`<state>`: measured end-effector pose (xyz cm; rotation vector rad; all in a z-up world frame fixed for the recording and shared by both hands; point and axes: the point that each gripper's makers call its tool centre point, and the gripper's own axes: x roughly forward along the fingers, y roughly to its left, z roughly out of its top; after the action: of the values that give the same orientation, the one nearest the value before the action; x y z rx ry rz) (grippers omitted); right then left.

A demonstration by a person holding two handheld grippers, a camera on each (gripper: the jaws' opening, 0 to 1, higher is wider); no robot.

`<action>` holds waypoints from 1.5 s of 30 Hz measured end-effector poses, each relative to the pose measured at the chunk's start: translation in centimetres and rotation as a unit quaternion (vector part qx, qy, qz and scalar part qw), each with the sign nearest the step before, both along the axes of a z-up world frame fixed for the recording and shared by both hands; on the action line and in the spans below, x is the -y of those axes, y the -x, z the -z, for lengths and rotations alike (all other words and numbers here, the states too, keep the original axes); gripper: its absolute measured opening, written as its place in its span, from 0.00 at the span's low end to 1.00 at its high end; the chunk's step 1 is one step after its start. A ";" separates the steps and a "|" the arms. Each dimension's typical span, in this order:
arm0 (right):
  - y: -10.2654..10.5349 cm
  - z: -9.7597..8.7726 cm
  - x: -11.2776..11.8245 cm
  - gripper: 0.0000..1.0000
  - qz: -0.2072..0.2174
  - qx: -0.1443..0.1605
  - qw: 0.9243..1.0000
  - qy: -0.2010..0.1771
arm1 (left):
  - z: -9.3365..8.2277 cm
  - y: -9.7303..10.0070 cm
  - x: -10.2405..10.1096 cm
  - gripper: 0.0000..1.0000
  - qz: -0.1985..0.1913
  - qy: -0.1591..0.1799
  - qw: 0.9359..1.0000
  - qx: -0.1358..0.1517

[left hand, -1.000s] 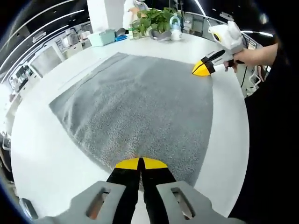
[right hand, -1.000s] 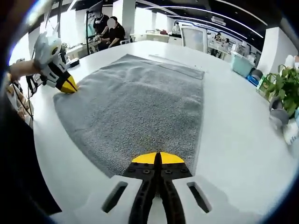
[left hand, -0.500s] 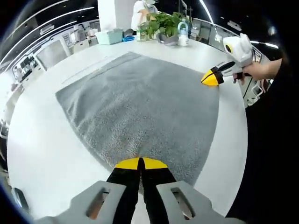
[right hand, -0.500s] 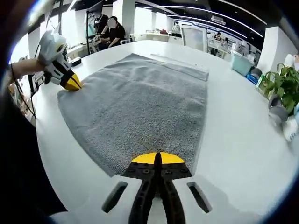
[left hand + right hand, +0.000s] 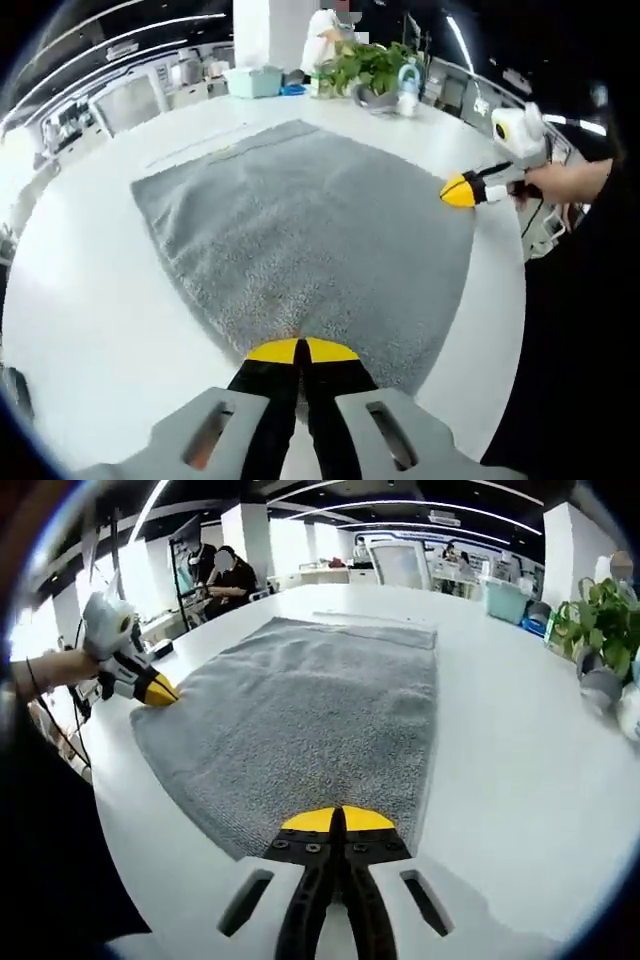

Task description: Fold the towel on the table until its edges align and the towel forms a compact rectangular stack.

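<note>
A grey towel (image 5: 310,220) lies spread flat on the round white table (image 5: 90,300). In the left gripper view my left gripper (image 5: 300,350) is shut, its yellow tips pinching the towel's near corner. My right gripper (image 5: 465,190) comes in from the right of that view, at the towel's right corner, held by a hand (image 5: 570,180). The right gripper view shows the towel (image 5: 310,710) stretching away from my right gripper (image 5: 337,820), which is shut on its near corner. There my left gripper (image 5: 150,690) sits at the towel's left corner.
A potted plant (image 5: 365,65), a bottle (image 5: 407,85) and a teal box (image 5: 252,80) stand at the table's far side. The plant (image 5: 600,630) is to the right in the right gripper view. People sit beyond the table (image 5: 235,575). Bare table surrounds the towel.
Both views have shifted a little with the hands. Each gripper stays shut at its towel corner, and the towel still lies flat.
</note>
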<state>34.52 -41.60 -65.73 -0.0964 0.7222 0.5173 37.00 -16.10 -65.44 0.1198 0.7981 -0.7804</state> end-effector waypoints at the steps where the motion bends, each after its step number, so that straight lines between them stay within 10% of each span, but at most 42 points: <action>1: -0.1 0.0 0.0 0.00 0.000 -0.003 1.000 -0.004 | 0.0 0.0 -0.2 0.02 -0.005 0.013 1.000 -0.005; 4: 0.1 -0.8 -0.1 0.00 0.015 -0.029 0.999 -0.029 | -0.8 0.9 -1.0 0.06 -0.009 0.019 1.000 -0.006; 7: 0.1 -3.0 0.0 0.00 -0.006 0.018 1.000 -0.022 | -1.9 2.1 -1.9 0.10 0.014 -0.002 0.999 0.037; 13: 3.2 -3.0 1.6 0.17 -0.036 -0.032 0.999 -0.007 | -2.9 5.7 -2.5 0.19 0.022 0.004 0.999 0.036; 21: 4.9 -2.0 3.6 0.21 -0.064 -0.036 0.994 0.084 | -2.4 7.5 -2.8 0.22 0.057 -0.027 0.997 0.041; 26: 4.6 -1.9 3.6 0.21 -0.156 0.027 0.960 0.230 | -3.0 8.0 -1.9 0.21 0.170 -0.104 0.972 0.125; 31: 4.7 -1.6 2.4 0.18 -0.204 0.042 0.943 0.260 | -2.4 7.6 -1.8 0.21 0.194 -0.147 0.960 0.140; 37: 4.7 -0.7 3.3 0.05 -0.201 0.017 0.947 0.252 | -0.6 7.9 -1.8 0.14 0.237 -0.192 0.944 0.127; 45: 5.3 -0.2 3.6 0.06 -0.206 0.010 0.945 0.253 | -0.2 7.8 -1.8 0.11 0.240 -0.206 0.941 0.120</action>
<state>29.22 -45.23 -65.49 -0.7444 0.8069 0.7165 29.21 -14.34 -65.29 0.7951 0.6947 -1.0224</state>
